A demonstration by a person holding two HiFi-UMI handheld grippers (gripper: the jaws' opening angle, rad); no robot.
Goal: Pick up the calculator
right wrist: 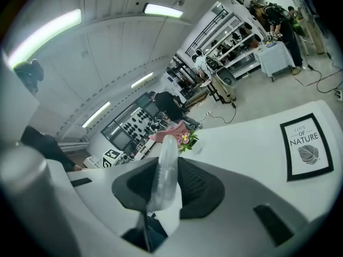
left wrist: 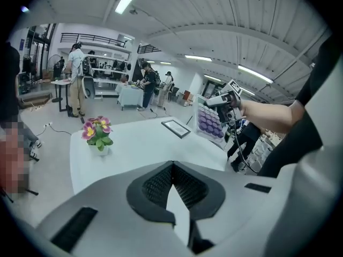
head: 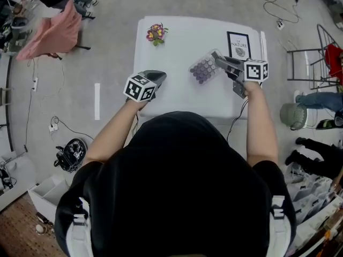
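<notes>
**Containers.** One small white flower pot (head: 156, 38) stands at the far left corner of the white desk (head: 187, 98). It holds a bunch of pink and yellow flowers (left wrist: 97, 131) with green leaves. No other vessel is on the desk.

**Task object.** One calculator (head: 205, 67), with a clear body and rows of purple keys, is in my right gripper (head: 221, 63). Those jaws are clamped on its right end. It hangs clear of the desktop, over the right half of the desk, tilted with its key face towards the desk's left edge. In the left gripper view the same calculator (left wrist: 210, 121) stands almost upright in the air, beside the framed print (left wrist: 176, 128).

**Left gripper.** My left gripper (head: 158, 76) hovers over the near left part of the desk. Its jaws meet at the tips, and nothing is between them.

**Other items.** One black-framed print reading "LOVE OF NATURE" (right wrist: 307, 148) lies flat at the far right corner of the desk.

**Hidden or unclear.**
- In the right gripper view only the calculator's thin translucent edge (right wrist: 165, 170) shows, pinched between the dark pads.
- My right gripper covers the end of the calculator that it holds.
- The individual keys are too small to count.
- My hood cuts off the desk's near edge in the head view.
</notes>
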